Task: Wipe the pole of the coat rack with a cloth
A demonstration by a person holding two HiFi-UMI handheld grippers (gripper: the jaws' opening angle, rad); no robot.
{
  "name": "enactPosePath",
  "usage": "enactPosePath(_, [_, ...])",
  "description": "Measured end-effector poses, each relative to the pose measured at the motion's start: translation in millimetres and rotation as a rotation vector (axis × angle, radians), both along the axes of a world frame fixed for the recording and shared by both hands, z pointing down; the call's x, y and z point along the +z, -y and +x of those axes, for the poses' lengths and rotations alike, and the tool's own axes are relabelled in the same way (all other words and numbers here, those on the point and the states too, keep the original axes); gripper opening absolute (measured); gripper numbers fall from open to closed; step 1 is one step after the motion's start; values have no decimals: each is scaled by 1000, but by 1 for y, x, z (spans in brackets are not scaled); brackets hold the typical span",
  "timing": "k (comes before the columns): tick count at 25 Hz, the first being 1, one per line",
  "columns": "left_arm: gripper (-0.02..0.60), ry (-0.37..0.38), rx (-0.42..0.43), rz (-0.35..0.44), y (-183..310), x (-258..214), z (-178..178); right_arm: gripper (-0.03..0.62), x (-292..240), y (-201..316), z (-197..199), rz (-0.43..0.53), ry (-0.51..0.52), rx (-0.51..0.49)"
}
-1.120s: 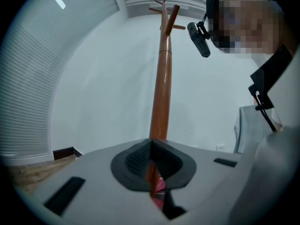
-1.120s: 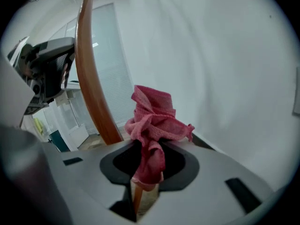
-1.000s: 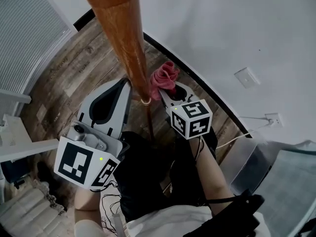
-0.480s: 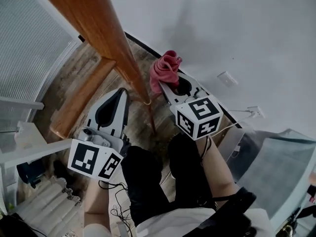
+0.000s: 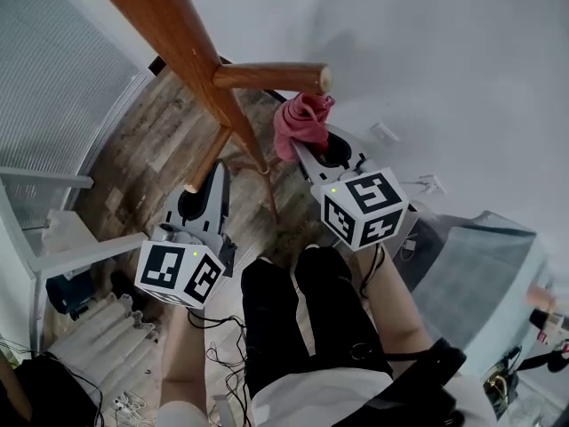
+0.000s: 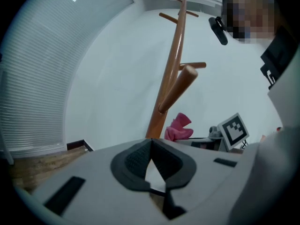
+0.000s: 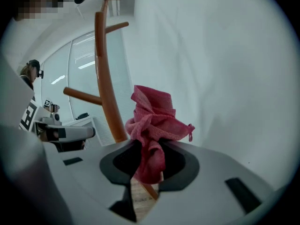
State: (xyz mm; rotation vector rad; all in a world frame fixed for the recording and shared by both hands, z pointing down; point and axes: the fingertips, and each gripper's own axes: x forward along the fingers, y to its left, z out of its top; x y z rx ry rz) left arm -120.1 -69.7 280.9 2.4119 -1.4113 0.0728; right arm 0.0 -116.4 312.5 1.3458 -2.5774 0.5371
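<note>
The wooden coat rack pole slants from the top left down to its foot on the plank floor, with one peg pointing right and another pointing down-left. My right gripper is shut on a crumpled red cloth, held just right of the pole below the right-hand peg. In the right gripper view the cloth bulges out of the jaws, the pole close on its left. My left gripper sits left of the pole, shut and empty. Its view shows the pole ahead and the cloth beyond.
White wall and dark baseboard lie behind the rack, with wall sockets to the right. Window blinds fill the left. A radiator and loose cables are at lower left, a clear plastic bin at right. The person's legs stand below.
The view has tipped up the rack, so two pegs now show. Both grippers have risen along the pole, the cloth still in the right one. The left gripper stays shut.
</note>
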Motion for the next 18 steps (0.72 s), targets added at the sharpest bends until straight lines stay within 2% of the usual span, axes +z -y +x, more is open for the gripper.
enactPosePath(6, [14, -9, 0, -63, -16, -30, 7, 110, -50, -14, 12, -33, -20, 25])
enactPosePath(13, [13, -13, -30, -165, -34, -30, 11, 110, -79, -28, 29, -82, -36, 52])
enactPosePath(18, [12, -43, -42, -203, -54, -39, 14, 110, -94, -39, 35, -92, -34, 61])
